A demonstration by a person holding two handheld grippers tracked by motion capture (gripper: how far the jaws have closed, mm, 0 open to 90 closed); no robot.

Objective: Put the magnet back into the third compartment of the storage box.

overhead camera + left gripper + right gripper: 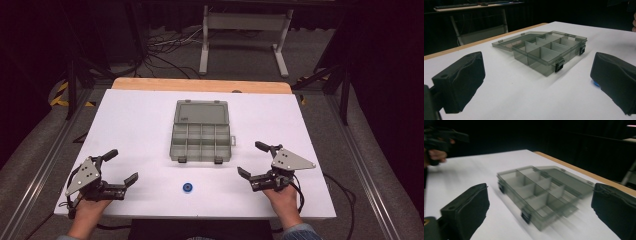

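Both the left hand-held gripper point(119, 167) and right hand-held gripper point(251, 159) gape wide, empty; the compartment box point(201, 142) lid's label is unreadable

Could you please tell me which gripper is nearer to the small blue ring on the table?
Left. The left gripper sits just left of the blue ring; the right gripper is slightly farther, to its right.

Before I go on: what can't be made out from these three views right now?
- Small blue part: too small in the high view to tell what it is; in the left gripper view a jaw covers most of it.
- Organizer box: smeared by motion blur in the right gripper view, so latch detail is lost.
- Compartment floors: the near walls hide parts of them in both gripper views.
- Left gripper and right gripper: both open.
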